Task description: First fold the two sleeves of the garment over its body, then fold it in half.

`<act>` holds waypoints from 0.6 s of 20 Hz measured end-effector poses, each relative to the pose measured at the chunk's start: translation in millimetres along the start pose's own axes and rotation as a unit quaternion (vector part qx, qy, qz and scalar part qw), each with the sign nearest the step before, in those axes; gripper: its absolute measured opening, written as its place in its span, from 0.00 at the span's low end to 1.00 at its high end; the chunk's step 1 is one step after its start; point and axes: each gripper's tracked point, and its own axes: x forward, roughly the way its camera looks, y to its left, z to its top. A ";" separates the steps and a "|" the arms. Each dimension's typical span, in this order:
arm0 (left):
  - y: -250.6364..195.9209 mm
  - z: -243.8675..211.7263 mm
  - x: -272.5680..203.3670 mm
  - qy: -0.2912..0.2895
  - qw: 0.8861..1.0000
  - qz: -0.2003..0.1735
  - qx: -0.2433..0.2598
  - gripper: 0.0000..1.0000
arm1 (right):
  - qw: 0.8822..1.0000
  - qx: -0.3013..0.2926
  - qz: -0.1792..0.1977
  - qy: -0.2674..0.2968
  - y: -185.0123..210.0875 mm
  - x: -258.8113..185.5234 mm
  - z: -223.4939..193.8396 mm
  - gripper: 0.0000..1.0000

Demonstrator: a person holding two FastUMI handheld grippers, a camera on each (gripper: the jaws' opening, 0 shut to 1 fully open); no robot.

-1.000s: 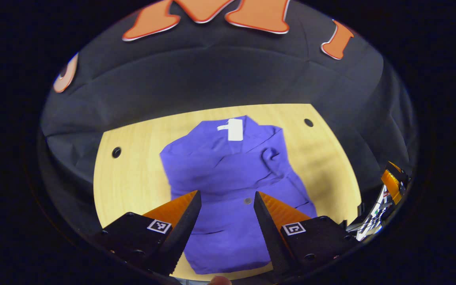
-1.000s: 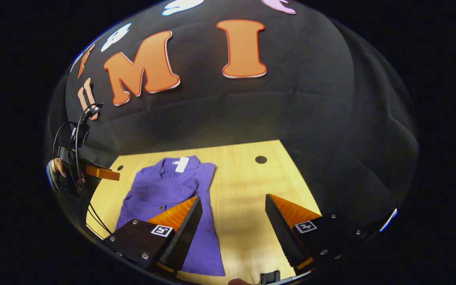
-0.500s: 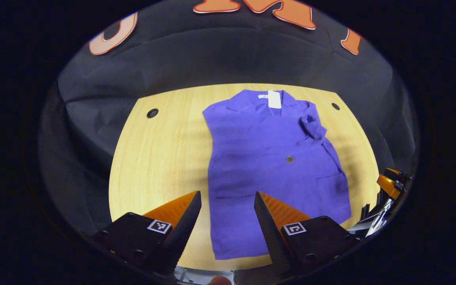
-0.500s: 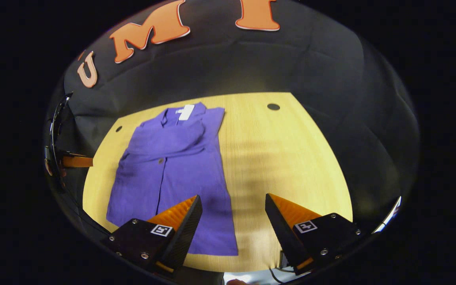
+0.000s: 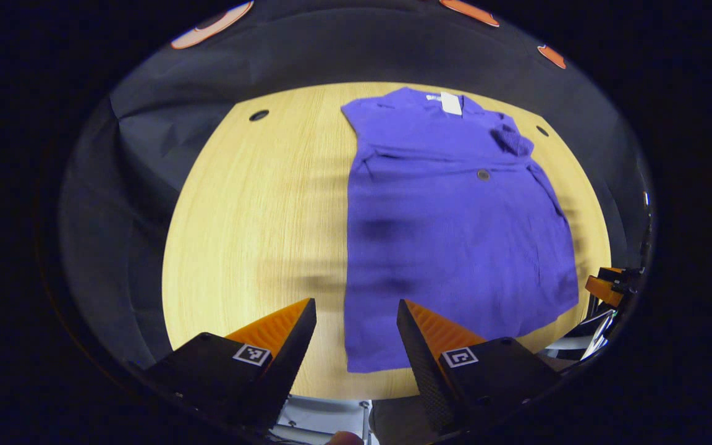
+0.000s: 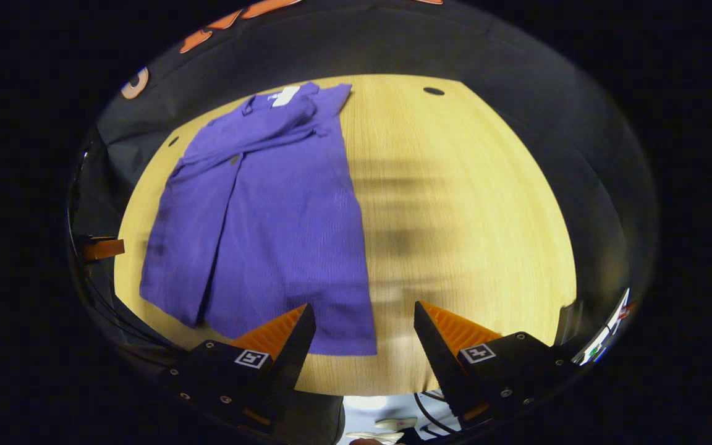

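Observation:
A purple button-up shirt [image 5: 455,222] lies flat on the wooden table [image 5: 251,222], collar at the far end with a white tag [image 5: 451,102], both sleeves lying over its body. My left gripper [image 5: 356,324] hovers open above the shirt's near left hem corner, nothing between its fingers. In the right gripper view the same shirt [image 6: 269,210] stretches along the left of the table [image 6: 455,204]. My right gripper [image 6: 362,327] is open above the near right hem corner. The right gripper's tip [image 5: 606,287] peeks in at the far right of the left gripper view.
Black cloth walls surround the round-cornered table. Small dark holes sit in the tabletop near its far corners [image 5: 259,115] [image 6: 434,91]. The table's near edge runs just below both grippers. Bare wood lies left of the shirt in the left gripper view and right of it in the right gripper view.
Both grippers have pulled back toward the table's near edge and tilted down, so the shirt's hem has come into view near the fingers. The shirt has not moved. Both stay open.

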 end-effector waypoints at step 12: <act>7.2 -90.6 43.4 0.093 0.995 0.003 -0.029 0.84 | 0.997 0.006 0.013 0.074 17.6 14.2 -47.6 0.95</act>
